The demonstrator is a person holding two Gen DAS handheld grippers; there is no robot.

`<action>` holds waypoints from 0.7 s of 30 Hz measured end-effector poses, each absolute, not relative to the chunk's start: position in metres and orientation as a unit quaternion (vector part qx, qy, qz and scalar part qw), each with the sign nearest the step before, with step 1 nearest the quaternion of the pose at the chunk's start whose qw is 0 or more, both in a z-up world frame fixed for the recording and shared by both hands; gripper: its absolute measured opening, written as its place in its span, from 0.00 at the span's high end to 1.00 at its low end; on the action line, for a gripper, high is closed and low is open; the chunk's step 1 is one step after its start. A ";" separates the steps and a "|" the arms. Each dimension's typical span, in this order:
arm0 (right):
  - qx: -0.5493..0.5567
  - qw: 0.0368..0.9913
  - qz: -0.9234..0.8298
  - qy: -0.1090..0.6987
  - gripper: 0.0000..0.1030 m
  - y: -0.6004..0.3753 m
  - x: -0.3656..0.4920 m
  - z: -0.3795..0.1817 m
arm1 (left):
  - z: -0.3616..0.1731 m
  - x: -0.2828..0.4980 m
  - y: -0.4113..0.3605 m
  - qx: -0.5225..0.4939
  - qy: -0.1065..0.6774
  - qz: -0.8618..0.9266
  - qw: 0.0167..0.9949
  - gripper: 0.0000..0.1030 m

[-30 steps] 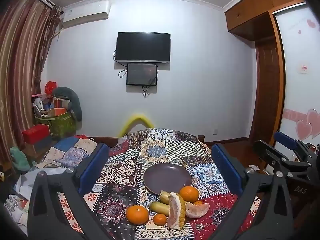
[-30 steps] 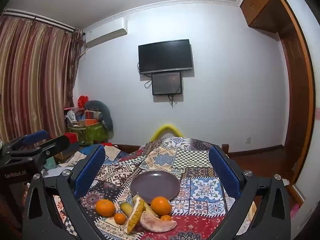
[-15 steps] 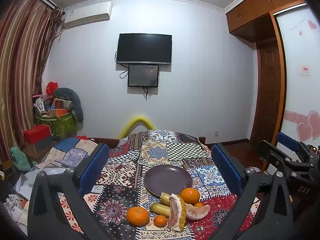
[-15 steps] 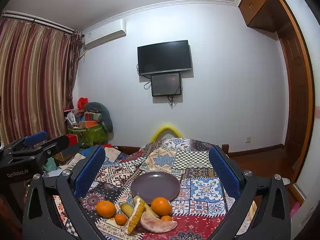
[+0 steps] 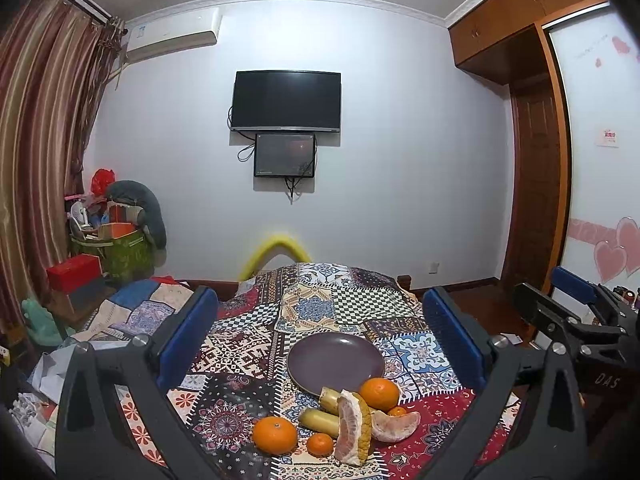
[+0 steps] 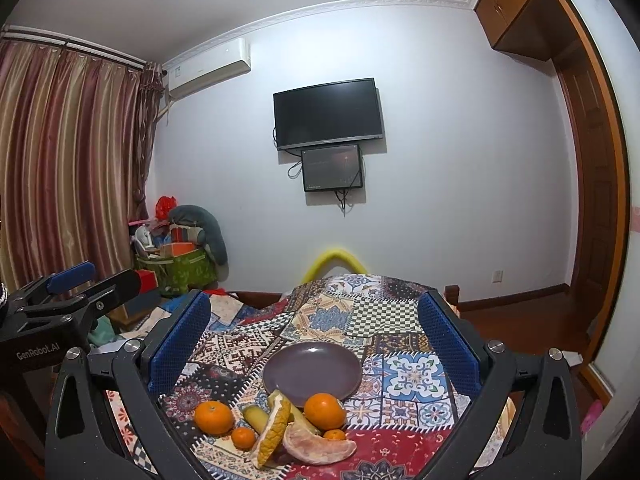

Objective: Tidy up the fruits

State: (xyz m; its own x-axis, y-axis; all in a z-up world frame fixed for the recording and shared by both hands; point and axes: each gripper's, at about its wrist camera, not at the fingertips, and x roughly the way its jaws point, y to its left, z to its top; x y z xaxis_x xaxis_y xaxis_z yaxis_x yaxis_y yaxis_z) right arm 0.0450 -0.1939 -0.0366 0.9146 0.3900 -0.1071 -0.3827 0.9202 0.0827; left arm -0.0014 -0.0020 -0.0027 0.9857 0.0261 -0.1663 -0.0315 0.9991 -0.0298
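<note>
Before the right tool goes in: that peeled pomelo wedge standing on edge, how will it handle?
The upright pomelo wedge leans against the bananas, so a nudge would probably tip it. Its exposed flesh looks soft; a hard squeeze may crush it. The rind side likely offers a firmer hold.

Left wrist view: looked forward from above the near end of the patchwork cloth, between two wide-apart blue fingers, toward the far wall and its TV at 12 o'clock. Not close: fruit pile low at 6 o'clock, purple plate just past it. Right gripper seen at 3 o'clock.

Right wrist view: looked the same way from a spot further right, tilted a bit. Left gripper seen at 9 o'clock. Shared both: cloth, plate, fruit, TV, curtains.
</note>
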 end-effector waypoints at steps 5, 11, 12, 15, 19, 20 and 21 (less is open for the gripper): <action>0.029 0.978 0.197 0.061 0.00 -0.193 0.046 -0.039 | -0.003 -0.002 -0.003 -0.013 0.081 0.016 0.996 0.00; 0.031 0.978 0.196 0.062 0.00 -0.192 0.046 -0.040 | -0.003 -0.002 -0.005 -0.009 0.082 0.020 0.996 0.00; 0.032 0.978 0.196 0.063 0.00 -0.193 0.046 -0.041 | -0.003 -0.001 -0.005 -0.008 0.082 0.020 0.996 0.00; 0.033 0.978 0.195 0.064 0.00 -0.194 0.046 -0.041 | -0.003 -0.001 -0.006 -0.008 0.083 0.020 0.996 0.00; 0.034 0.978 0.196 0.066 0.00 -0.195 0.045 -0.042 | -0.004 -0.001 -0.006 -0.008 0.084 0.020 0.996 0.00; 0.033 0.978 0.195 0.065 0.00 -0.195 0.045 -0.041 | -0.004 -0.001 -0.006 -0.008 0.083 0.020 0.996 0.00; 0.032 0.978 0.196 0.066 0.00 -0.195 0.045 -0.041 | -0.004 -0.001 -0.006 -0.007 0.083 0.020 0.996 0.00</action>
